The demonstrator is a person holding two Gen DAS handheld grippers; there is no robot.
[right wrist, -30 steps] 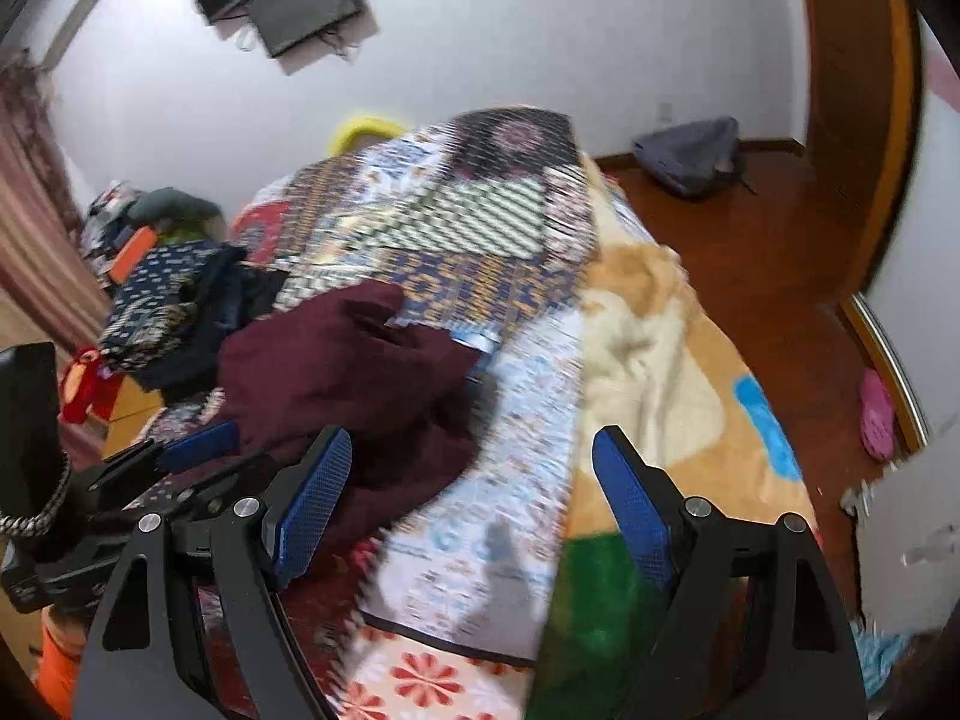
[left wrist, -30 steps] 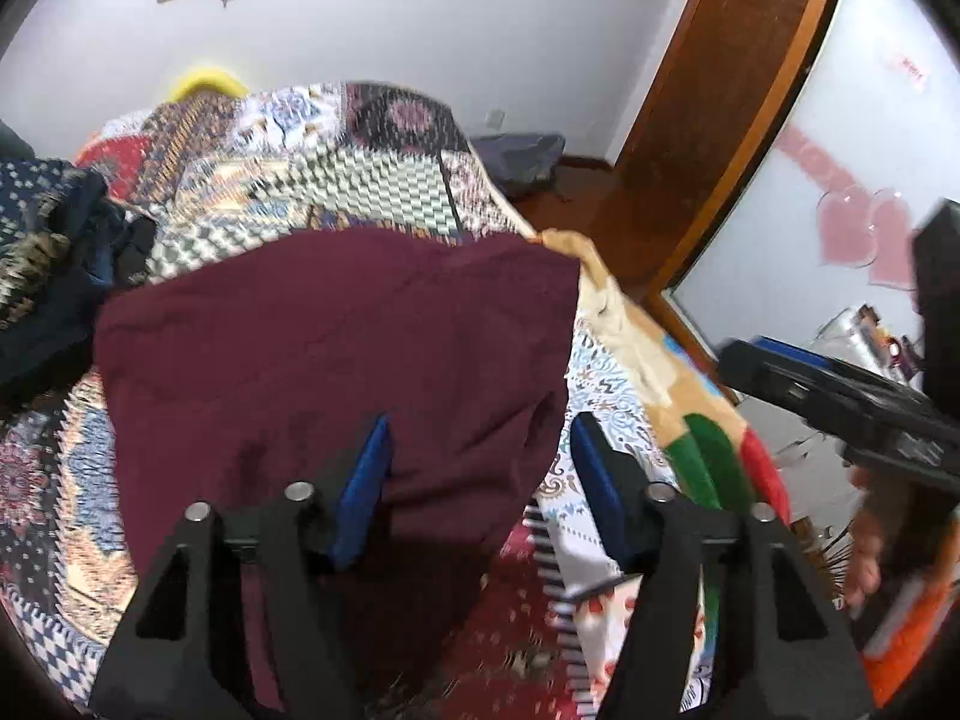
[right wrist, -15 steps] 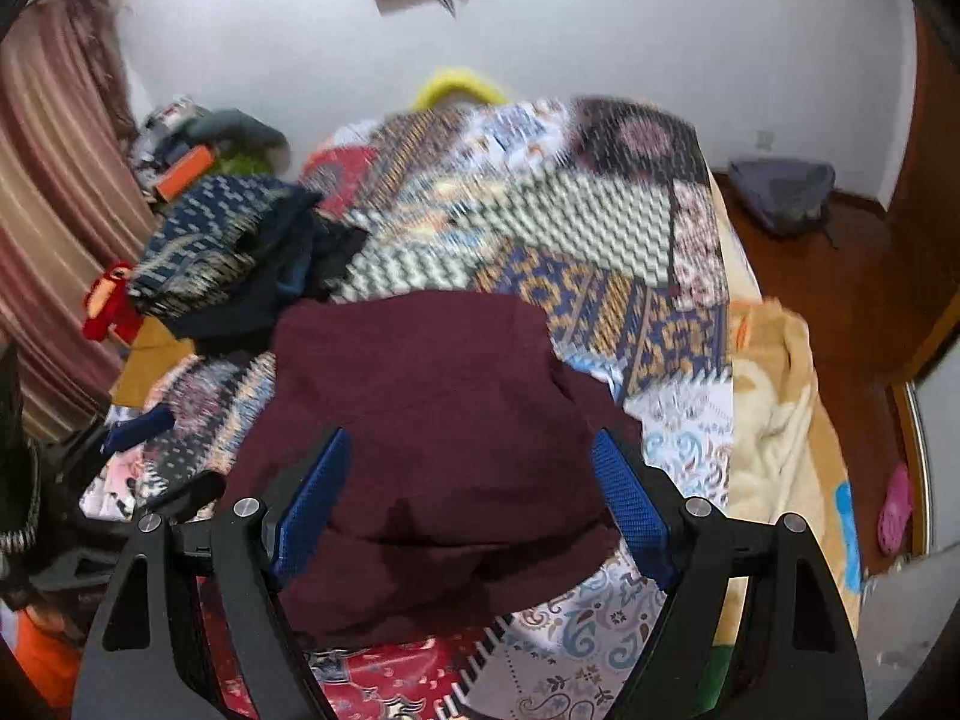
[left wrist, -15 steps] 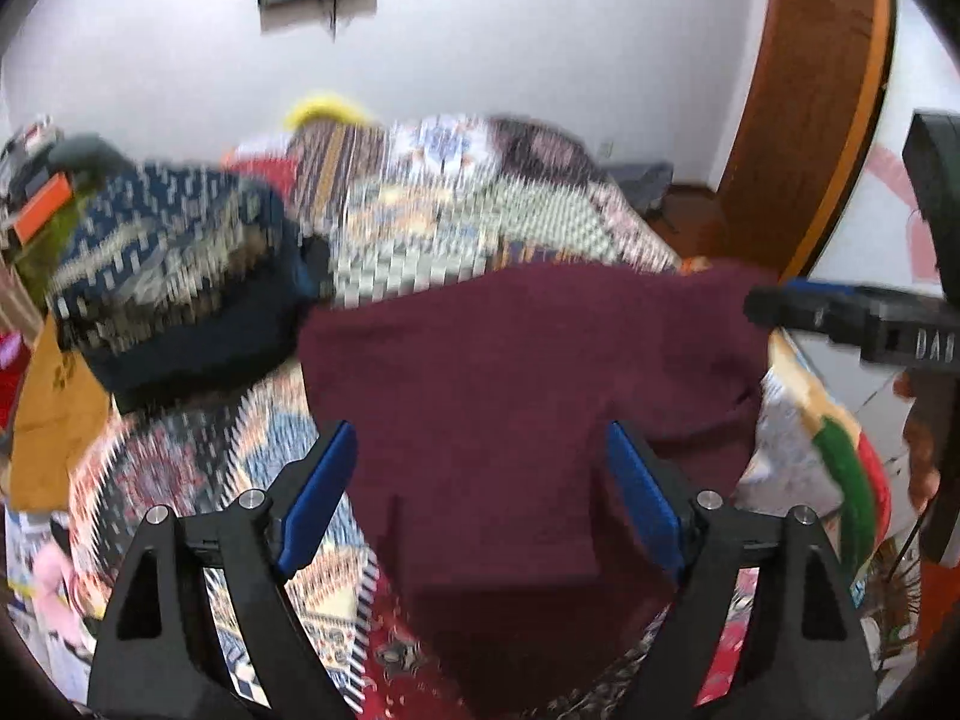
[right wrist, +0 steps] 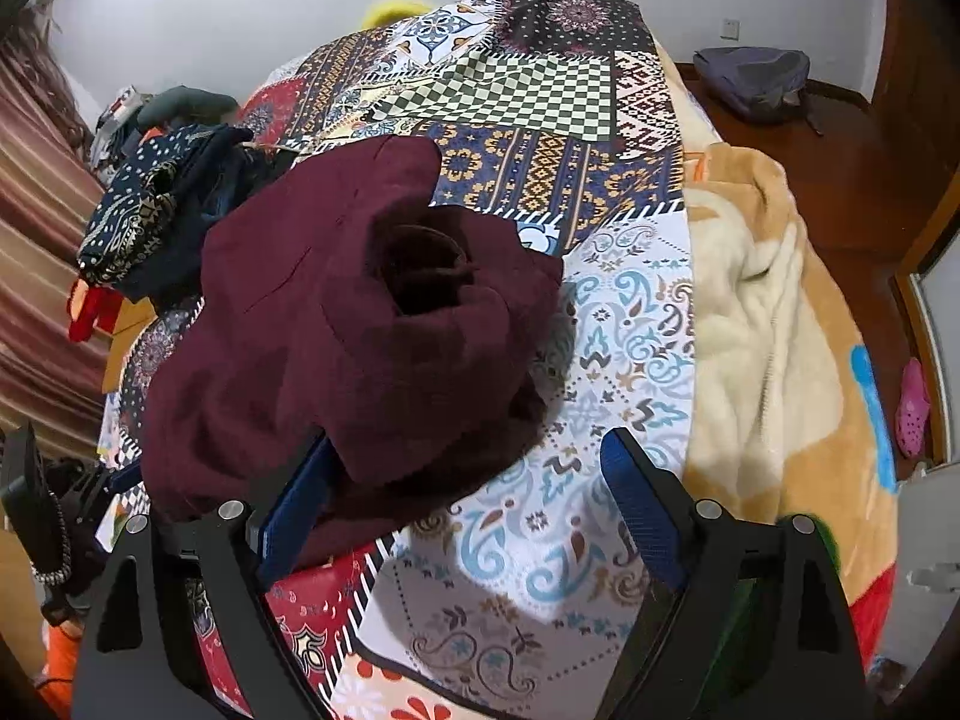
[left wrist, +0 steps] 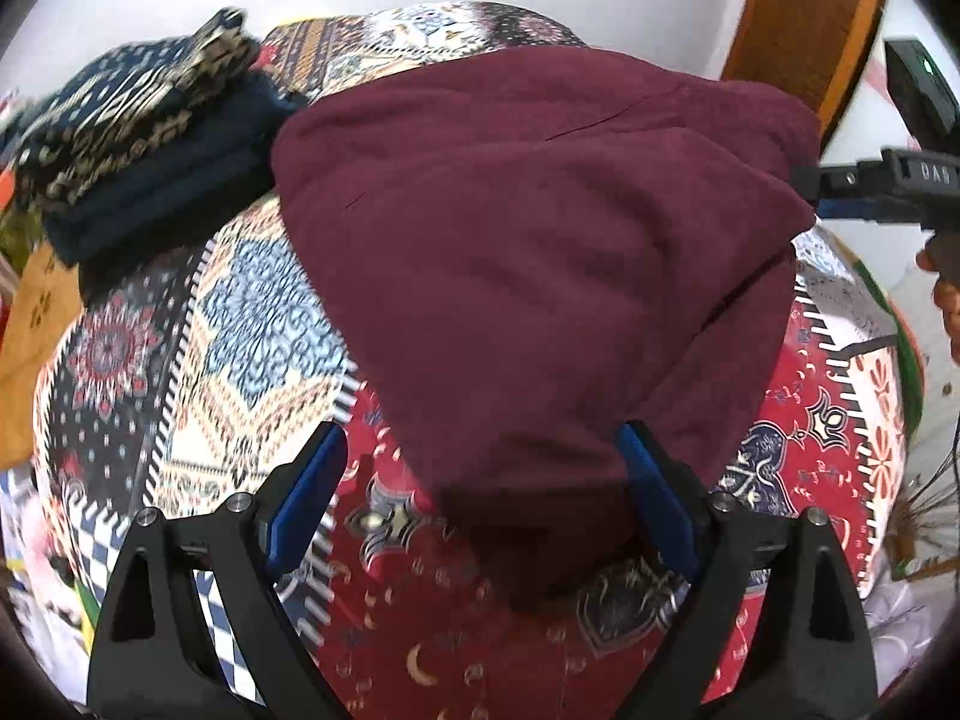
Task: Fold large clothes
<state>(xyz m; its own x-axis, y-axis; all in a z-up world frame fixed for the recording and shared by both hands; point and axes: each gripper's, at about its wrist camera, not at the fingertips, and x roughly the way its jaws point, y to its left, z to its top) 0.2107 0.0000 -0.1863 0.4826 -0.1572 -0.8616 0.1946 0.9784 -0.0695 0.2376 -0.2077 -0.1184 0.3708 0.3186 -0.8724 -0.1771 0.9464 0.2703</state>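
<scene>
Both grippers stand with jaws apart, and both have just been opening. Over the bed, the left gripper (left wrist: 480, 492) has the near end of the maroon garment (left wrist: 540, 228) lying between its blue pads, which do not press on it. In the right wrist view, the right gripper (right wrist: 462, 498) has the garment's (right wrist: 336, 336) near fold against its left pad, the right pad bare over the patchwork bedspread (right wrist: 600, 348). The garment lies bunched on that bedspread. Beyond it on the left sits a pile of dark patterned clothes (left wrist: 138, 138). A cream and tan blanket (right wrist: 768, 300) lies along the bed's right side, and a dark bag (right wrist: 750, 78) rests on the wooden floor.
</scene>
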